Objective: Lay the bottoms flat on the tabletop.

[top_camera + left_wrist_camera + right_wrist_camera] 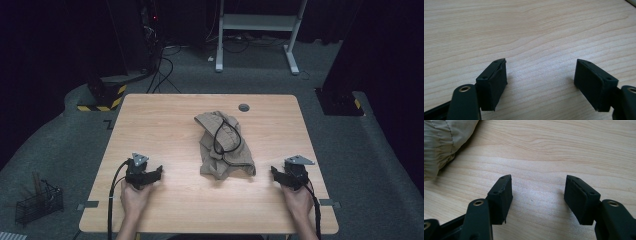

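A crumpled tan garment [224, 145] with a black drawstring looped across it lies in the middle of the wooden table [160, 115]. My left gripper [156, 173] rests low over the table near the front left, jaws apart with only bare wood [541, 75] between them. My right gripper [275, 172] sits near the front right, just right of the garment's lower edge, open and holding nothing. In the right gripper view a gathered corner of the garment [441, 142] lies at the upper left, apart from the jaws.
A round grey grommet [244, 107] is set in the table near the far edge. On the floor, a wire basket [37, 200] stands at the left. Behind the table are a white desk frame [257, 30], cables and a yellow-and-black striped base [102, 97].
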